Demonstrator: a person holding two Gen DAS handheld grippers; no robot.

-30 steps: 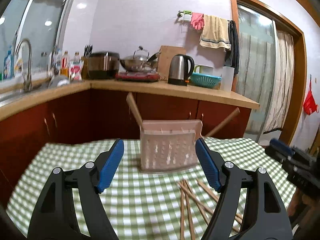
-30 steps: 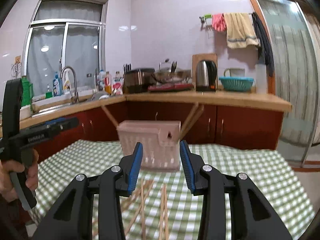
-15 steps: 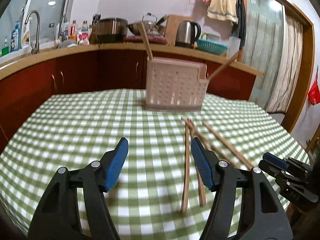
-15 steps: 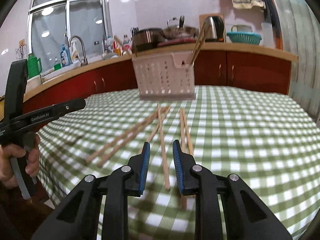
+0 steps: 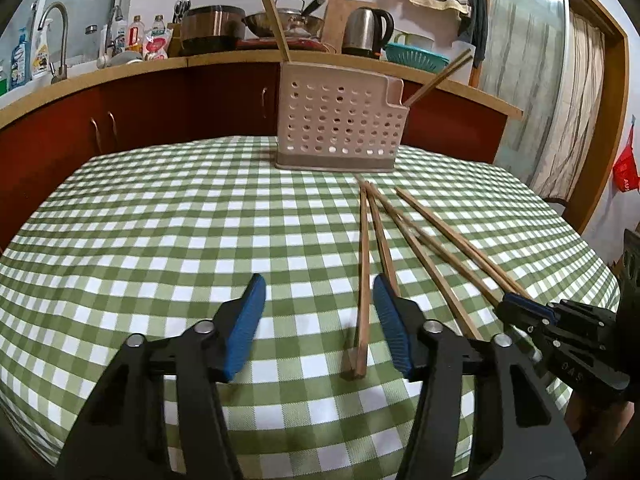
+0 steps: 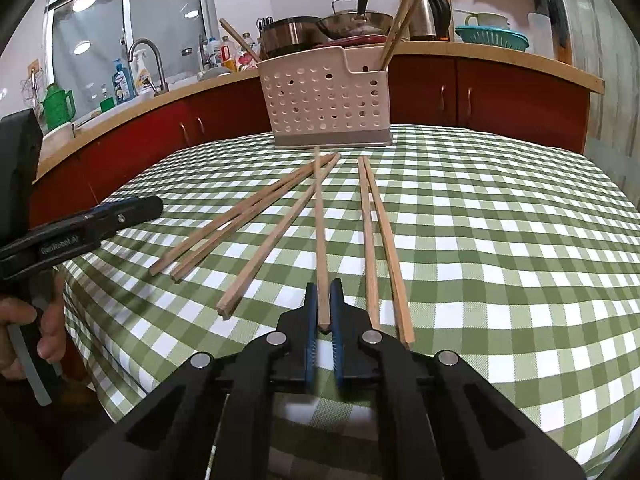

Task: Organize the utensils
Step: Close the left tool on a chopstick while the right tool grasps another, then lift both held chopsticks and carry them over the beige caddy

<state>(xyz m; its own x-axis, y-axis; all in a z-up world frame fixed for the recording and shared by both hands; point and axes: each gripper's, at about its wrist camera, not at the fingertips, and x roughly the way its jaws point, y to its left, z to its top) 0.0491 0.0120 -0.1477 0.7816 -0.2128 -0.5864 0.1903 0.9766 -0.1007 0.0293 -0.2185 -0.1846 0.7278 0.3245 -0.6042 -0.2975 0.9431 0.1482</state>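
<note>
A pale perforated utensil basket (image 5: pixel 336 120) (image 6: pixel 324 96) stands at the far side of the checked table and holds a few chopsticks upright. Several wooden chopsticks lie loose on the cloth in front of it. My right gripper (image 6: pixel 324 292) is shut on the near end of one chopstick (image 6: pixel 321 232), which points toward the basket. My left gripper (image 5: pixel 319 286) hovers low over the cloth with its jaws closing. Another chopstick (image 5: pixel 363 280) lies between them near the right pad, untouched. In the left wrist view the right gripper (image 5: pixel 508 302) shows at the right edge.
Green checked tablecloth (image 5: pixel 160 240) covers a round table. Behind it run red cabinets and a wooden counter (image 5: pixel 140 64) with a kettle, pots, bottles and a sink tap. A hand (image 6: pixel 24 320) holds the left gripper (image 6: pixel 148 208) at the table's left edge.
Both grippers came down toward the tablecloth and tilted downward. The right jaws closed onto a chopstick. The left jaws narrowed around another chopstick.
</note>
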